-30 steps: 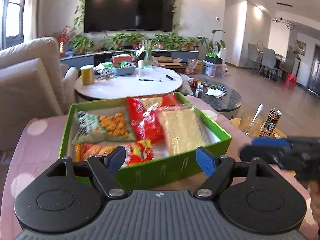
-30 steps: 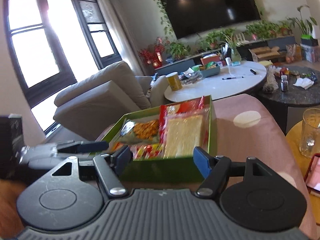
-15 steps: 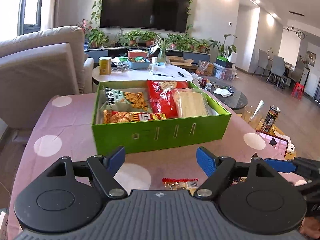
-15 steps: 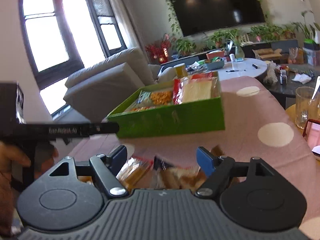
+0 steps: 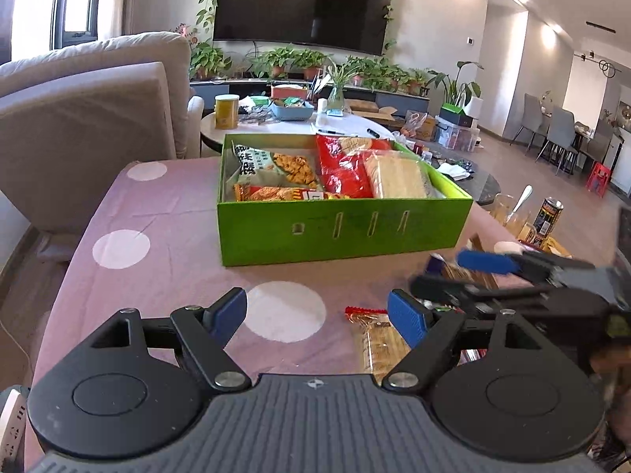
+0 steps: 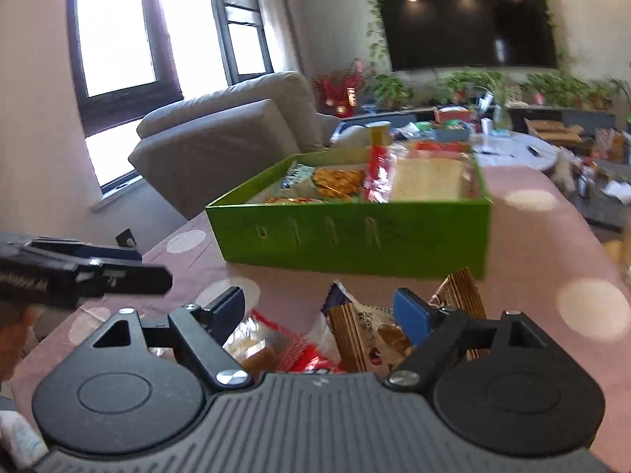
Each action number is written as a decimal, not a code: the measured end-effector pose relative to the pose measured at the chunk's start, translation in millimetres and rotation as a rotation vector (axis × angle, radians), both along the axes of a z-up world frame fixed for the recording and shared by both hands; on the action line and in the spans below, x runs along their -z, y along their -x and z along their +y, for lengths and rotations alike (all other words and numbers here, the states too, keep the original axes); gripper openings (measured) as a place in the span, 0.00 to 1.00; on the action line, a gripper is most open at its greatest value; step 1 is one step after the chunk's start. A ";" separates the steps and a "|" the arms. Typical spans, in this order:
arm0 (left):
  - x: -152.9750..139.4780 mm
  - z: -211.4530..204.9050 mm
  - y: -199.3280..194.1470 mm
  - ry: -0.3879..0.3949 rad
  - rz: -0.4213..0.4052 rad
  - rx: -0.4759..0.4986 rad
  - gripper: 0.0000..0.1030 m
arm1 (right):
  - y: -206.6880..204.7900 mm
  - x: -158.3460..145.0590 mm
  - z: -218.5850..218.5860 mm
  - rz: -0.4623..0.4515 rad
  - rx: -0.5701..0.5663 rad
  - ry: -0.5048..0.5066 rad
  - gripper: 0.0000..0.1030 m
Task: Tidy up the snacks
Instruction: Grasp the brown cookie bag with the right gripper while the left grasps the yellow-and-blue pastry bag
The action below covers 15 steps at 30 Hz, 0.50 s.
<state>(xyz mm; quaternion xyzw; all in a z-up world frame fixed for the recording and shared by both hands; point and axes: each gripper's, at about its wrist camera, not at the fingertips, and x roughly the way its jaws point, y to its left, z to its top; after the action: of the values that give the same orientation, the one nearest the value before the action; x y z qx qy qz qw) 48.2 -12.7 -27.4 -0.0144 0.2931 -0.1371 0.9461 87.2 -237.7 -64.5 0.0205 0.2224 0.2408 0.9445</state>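
Left wrist view: a second ago the open green cardboard box (image 5: 343,232) filled the lower frame just past the left gripper (image 5: 317,313); now it sits back at 12 o'clock, with bare cloth between. The jaws stand released, nothing between the pads. A clear packet of pale biscuits with a red end seal (image 5: 374,339), unseen a second ago, lies at 5 o'clock by the right-hand finger. The right gripper (image 5: 469,272) reaches in from 3 o'clock, over loose packets.

In the right wrist view the right gripper (image 6: 325,311) has come down over a heap of loose snack packets (image 6: 315,339), which lie between its released jaws; whether the pads touch them is hard to say through the blur.

The surface is a table under a pink cloth with white dots (image 5: 157,213). Around it stand a beige sofa (image 5: 90,102), a wall television (image 5: 303,8), potted plants (image 5: 292,61) and a white round table (image 5: 355,126).

The green-and-white bag (image 5: 256,161) in the box bears printed characters, unreadable here.
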 end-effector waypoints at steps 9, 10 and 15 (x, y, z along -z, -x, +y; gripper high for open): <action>3.0 4.5 12.5 -0.044 0.016 0.032 0.75 | -1.4 -1.7 5.3 -0.003 -0.012 0.049 0.61; 3.1 4.9 15.9 -0.050 0.022 0.042 0.75 | 0.2 -1.1 5.3 -0.004 -0.009 0.047 0.61; 7.7 10.4 36.9 -0.113 0.034 0.069 0.78 | 1.8 -6.6 0.3 -0.005 0.043 0.081 0.61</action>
<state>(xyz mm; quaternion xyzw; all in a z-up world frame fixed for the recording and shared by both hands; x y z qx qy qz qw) 11.3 -2.3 -35.2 0.0465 0.3167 -0.1525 0.9350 85.4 -237.4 -57.9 -0.0138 0.2293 0.2111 0.9501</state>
